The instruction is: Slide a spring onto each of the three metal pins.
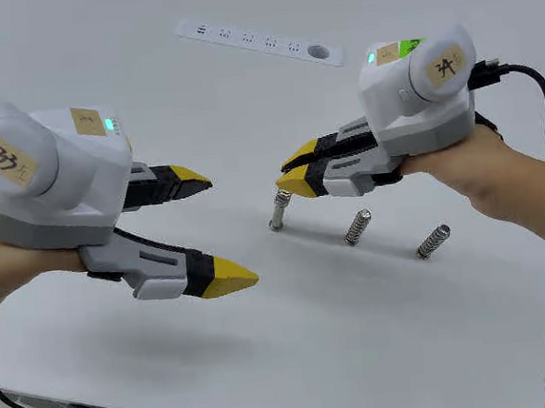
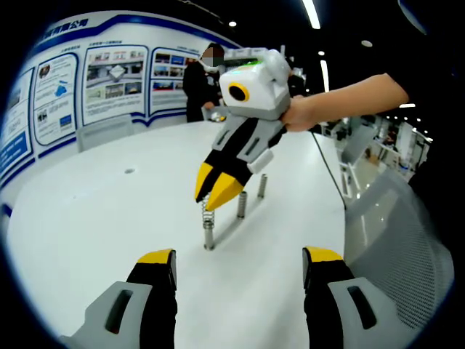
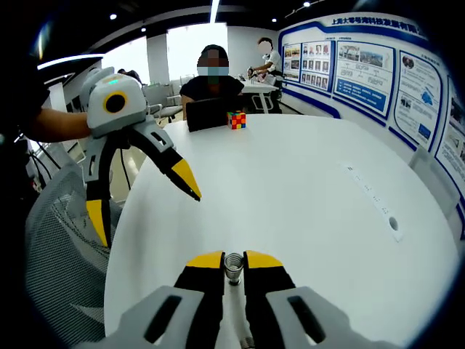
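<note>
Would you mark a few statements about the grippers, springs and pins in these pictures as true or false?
1. The right gripper has its fingers shut on a spring. True.
2. The left gripper holds a spring too. False: its fingers are wide open and empty.
3. The middle pin and the end pin already carry springs. True.
4. The power strip lies between the pins and the person. False: it lies beyond the pins, on the far side of the table.
5. The held spring sits fully down at the foot of its pin. False: the pin's lower part is bare.
</note>
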{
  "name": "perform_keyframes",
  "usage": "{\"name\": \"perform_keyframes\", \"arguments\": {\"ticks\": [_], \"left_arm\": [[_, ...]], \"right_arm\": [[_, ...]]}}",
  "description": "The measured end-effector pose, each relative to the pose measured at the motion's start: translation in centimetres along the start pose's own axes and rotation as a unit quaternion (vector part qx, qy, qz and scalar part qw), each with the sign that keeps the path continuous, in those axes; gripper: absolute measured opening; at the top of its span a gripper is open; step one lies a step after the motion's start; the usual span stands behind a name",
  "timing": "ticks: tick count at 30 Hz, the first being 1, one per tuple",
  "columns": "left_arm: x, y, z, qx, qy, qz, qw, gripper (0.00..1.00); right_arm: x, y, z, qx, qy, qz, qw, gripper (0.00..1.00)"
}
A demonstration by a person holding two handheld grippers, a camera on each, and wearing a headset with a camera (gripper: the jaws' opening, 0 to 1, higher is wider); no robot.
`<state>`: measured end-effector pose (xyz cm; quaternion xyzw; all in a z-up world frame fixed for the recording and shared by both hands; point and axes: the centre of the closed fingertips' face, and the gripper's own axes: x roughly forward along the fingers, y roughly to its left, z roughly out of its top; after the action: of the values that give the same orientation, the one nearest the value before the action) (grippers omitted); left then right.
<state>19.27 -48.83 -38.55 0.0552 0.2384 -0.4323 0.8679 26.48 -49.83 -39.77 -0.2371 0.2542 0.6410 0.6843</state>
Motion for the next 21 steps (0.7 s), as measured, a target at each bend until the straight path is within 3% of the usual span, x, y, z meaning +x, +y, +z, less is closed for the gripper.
{"name": "perform_keyframes", "arguments": {"ticks": [21], "left_arm": [[0.0,0.1,-0.3,-0.005,0.003,0.001,1.0000,0.71]], "right_arm": [[2.5,-0.1,-2.7,-0.019,0.033,-0.003,0.9993,0.11]]}}
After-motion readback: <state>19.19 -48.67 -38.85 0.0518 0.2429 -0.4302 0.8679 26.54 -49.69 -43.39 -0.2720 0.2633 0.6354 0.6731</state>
